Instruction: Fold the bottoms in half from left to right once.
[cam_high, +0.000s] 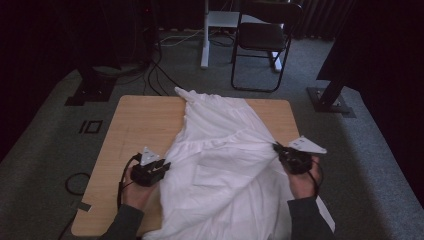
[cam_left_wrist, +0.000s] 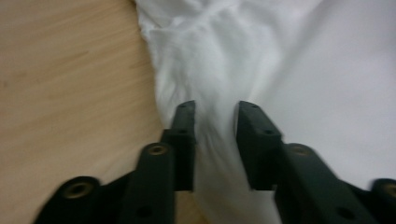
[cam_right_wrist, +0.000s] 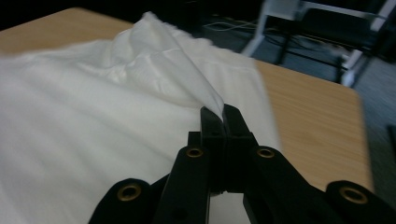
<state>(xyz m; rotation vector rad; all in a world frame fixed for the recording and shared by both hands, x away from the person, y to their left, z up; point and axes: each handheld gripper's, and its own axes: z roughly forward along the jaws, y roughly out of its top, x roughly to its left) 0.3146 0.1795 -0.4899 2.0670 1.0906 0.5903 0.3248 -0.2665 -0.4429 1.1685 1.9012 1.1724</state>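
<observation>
A white garment (cam_high: 225, 150) lies spread over a wooden table (cam_high: 145, 120), from its far edge to the near edge. My left gripper (cam_high: 166, 166) is at the garment's left edge. In the left gripper view its jaws (cam_left_wrist: 215, 109) stand a little apart, pressed on a soft ridge of the white cloth (cam_left_wrist: 299, 70) bunched between them, beside bare wood (cam_left_wrist: 60, 70). My right gripper (cam_high: 276, 147) is at the garment's right side. Its jaws (cam_right_wrist: 223, 111) are shut on a pinch of the cloth (cam_right_wrist: 93, 116), which rises off the table in a taut peak.
Bare wood (cam_right_wrist: 308, 116) shows on both sides of the garment. Beyond the table, on grey carpet, stand a black folding chair (cam_high: 262, 37), a white desk leg (cam_high: 205, 40), floor cables (cam_high: 160, 75) and two black stand bases (cam_high: 92, 90) (cam_high: 330, 97).
</observation>
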